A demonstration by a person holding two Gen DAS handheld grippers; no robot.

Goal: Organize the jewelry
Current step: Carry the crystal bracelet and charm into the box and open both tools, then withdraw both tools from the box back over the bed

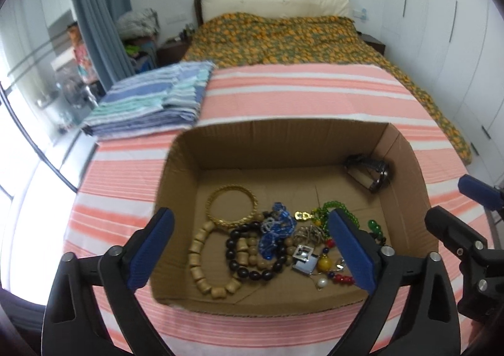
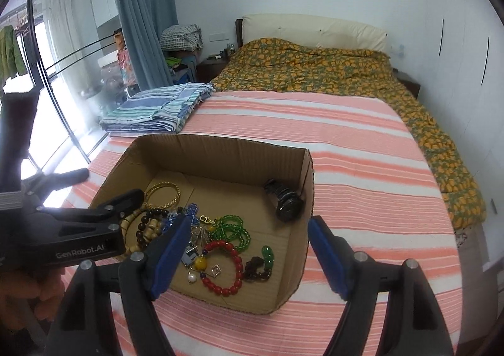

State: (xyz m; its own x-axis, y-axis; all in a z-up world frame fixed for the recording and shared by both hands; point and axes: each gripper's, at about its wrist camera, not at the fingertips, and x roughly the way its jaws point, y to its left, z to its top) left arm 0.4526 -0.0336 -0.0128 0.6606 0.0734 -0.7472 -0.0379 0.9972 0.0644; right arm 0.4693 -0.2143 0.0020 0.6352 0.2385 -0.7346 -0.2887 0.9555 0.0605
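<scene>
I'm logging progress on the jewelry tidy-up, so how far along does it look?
Done: the pieces are gathered in the cardboard box, and the black watch sits apart near its far right corner. In hand: nothing; the left gripper and right gripper both hang open over the box. Left: the gold bangle, wooden bracelet, red bracelet and green beads lie in a mixed heap.

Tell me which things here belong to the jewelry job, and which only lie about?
Job:
cardboard box
gold bangle
red bead bracelet
black watch
green beads

Lying about:
folded striped cloths
orange quilt
pillow
</scene>
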